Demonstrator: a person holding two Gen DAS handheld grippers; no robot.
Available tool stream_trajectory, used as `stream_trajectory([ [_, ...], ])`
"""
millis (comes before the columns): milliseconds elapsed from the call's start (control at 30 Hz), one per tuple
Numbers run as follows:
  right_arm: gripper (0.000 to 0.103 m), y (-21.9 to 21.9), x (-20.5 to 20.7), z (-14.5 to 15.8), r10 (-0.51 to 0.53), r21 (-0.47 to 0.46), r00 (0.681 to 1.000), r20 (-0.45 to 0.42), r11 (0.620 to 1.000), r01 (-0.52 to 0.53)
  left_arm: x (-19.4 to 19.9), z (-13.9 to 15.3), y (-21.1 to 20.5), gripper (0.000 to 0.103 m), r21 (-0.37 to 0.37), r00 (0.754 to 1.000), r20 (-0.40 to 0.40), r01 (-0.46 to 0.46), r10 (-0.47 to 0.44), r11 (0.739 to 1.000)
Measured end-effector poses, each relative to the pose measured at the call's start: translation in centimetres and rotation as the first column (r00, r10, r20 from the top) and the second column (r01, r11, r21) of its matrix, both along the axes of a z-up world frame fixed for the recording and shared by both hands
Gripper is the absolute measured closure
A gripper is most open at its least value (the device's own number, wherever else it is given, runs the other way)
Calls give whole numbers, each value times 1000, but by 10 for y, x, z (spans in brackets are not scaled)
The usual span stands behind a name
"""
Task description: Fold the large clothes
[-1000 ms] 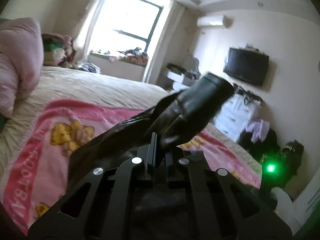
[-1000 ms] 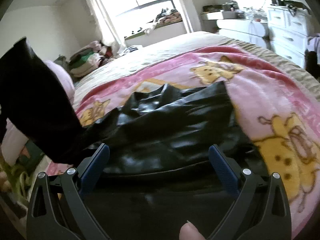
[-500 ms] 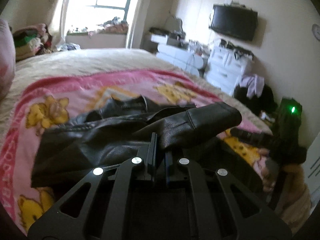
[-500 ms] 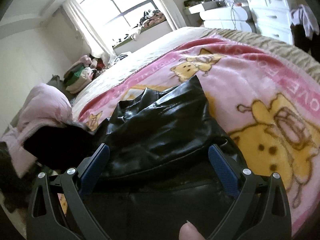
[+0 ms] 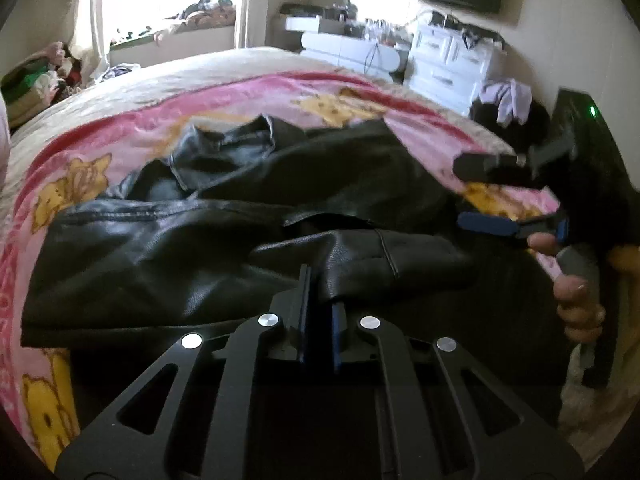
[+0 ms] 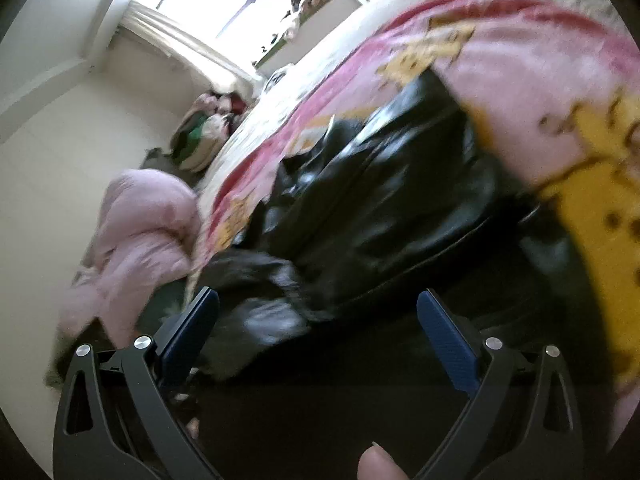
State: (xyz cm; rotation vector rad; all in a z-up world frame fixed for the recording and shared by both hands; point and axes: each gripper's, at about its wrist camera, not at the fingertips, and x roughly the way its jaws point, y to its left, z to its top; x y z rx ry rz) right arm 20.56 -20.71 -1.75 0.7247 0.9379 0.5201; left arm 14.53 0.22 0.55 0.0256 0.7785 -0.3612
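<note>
In the left wrist view, the left gripper (image 5: 318,304) is pinching the cuff end of a black leather sleeve (image 5: 368,260), its jaws closed on the fold with almost no gap between them. The black leather jacket (image 5: 240,216) is lying on the pink cartoon-bear blanket (image 5: 72,172) that covers the bed, spread across the near half of it. Its long axis is running left to right across the picture, the collar (image 5: 224,148) is sitting on the far side and pointing toward the window, and the held sleeve is lying over the body with its cuff pointing right. To do this step well, I judge the sleeve should be laid flat and straight across the chest before the jaws are let go, so that no ridge is trapped under the next fold. At the right edge the right gripper (image 5: 488,192) is hanging over the blanket's edge with its jaws wide apart and nothing between them, a hand (image 5: 576,304) around its handle.

In the right wrist view, which is tilted and blurred, the right gripper (image 6: 320,332) is standing wide open and empty, its blue pads (image 6: 444,332) over the jacket's dark near edge. The jacket (image 6: 380,200) is running diagonally from lower left to upper right, with a pink quilted bundle (image 6: 140,224) off the bed at the left.
</note>
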Motion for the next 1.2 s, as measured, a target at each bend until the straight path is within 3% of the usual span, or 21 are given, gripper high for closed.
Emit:
stream_trajectory([
  [133,7,11,2,-6,34,30,998,-45,999,-32,-5,-11,-1,98,48,1000,-18,8,-7,999],
  [200,16,14,1,-10,41,51,996,-78,998,-37,-7,-13,-1,97,62,1000,-29,9,-7,998],
  [267,18,16,1,-14,48,72,994,-103,997,-41,-10,-17,0,94,82,999,-38,8,-4,997],
  [300,19,19,-1,-16,56,78,992,-114,996,-47,-12,-18,0,88,94,999,-41,7,-3,996],
  [400,23,26,-3,-17,74,86,989,-130,994,-63,-15,-19,0,54,128,999,-49,-2,8,992],
  [567,32,40,-3,-17,85,86,986,-142,994,-73,-21,-16,1,49,141,998,-62,10,-2,990],
  [667,43,41,4,-20,77,107,986,-145,992,-61,-25,-12,4,30,117,997,-77,20,-11,993],
  [700,48,40,7,-22,69,109,986,-149,993,-53,-27,-9,6,19,80,996,-86,33,-26,996],
  [767,56,39,12,-24,47,110,987,-151,993,-31,-31,-4,9,16,27,994,-96,56,-53,998],
  [867,78,38,16,-21,34,59,993,-116,998,-27,-36,11,15,14,-3,996,-58,68,-69,998],
  [967,83,43,18,-11,62,22,997,-45,998,-61,-32,25,39,13,-24,1000,-18,4,-5,1000],
  [1067,90,51,18,15,95,-73,992,82,993,-89,-18,34,80,11,-87,993,-9,-120,120,989],
  [1133,91,60,21,33,121,-159,979,164,983,-94,-9,37,108,11,-118,977,-5,-214,215,970],
  [1200,91,70,25,49,158,-205,964,216,972,-113,0,39,143,11,-148,945,-4,-325,328,934],
])
